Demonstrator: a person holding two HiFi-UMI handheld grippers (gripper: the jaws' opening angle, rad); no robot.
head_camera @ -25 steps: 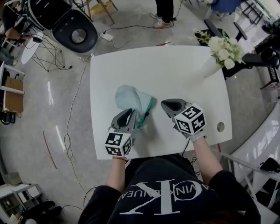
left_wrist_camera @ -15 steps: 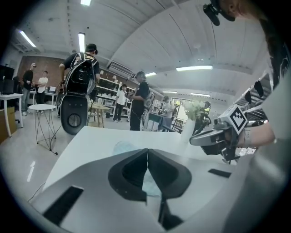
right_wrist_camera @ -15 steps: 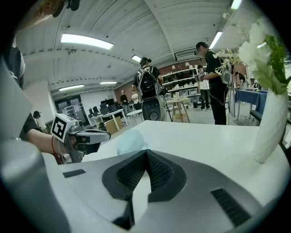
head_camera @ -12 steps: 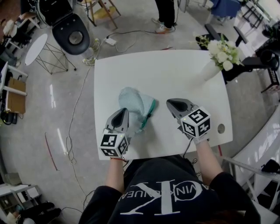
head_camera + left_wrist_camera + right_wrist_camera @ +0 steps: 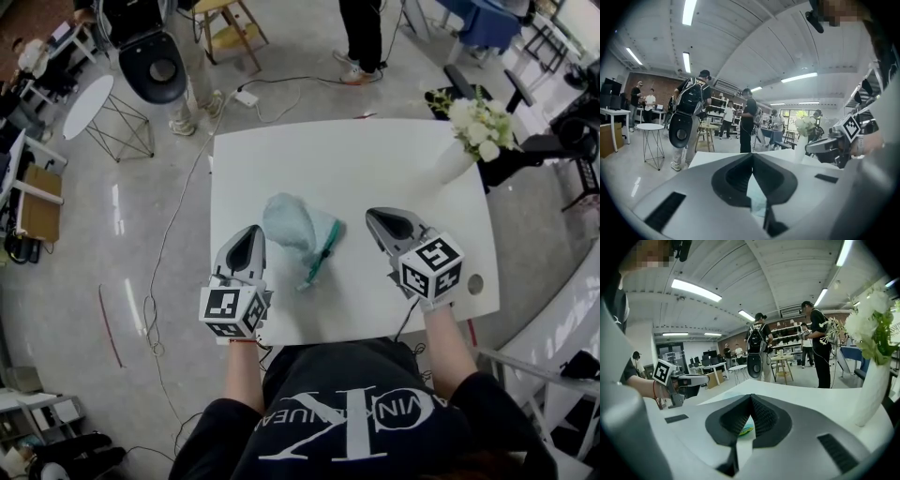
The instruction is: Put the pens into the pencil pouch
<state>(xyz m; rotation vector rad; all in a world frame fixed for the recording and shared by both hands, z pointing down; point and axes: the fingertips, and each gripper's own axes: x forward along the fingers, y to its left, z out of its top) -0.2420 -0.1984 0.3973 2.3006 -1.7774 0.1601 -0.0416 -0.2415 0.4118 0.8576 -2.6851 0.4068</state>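
Lying on table (image 5: pixel 375 169), pale pouch (image 5: pixel 292 225), contents unseen, vase (image 5: pixel 454 161) holding flowers (image 5: pixel 480 122)

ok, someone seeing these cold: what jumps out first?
The pale teal pencil pouch lies crumpled in the middle of the white table. The left gripper and right gripper flank it, both shut and empty. After that, the vase of white flowers at the table's far right corner.

one pencil pouch (image 5: pixel 291 223) and one vase of flowers (image 5: pixel 459 155) are sitting on one white table (image 5: pixel 375 159). two grippers, the left gripper (image 5: pixel 251 234) and the right gripper (image 5: pixel 380 217), are hovering above.
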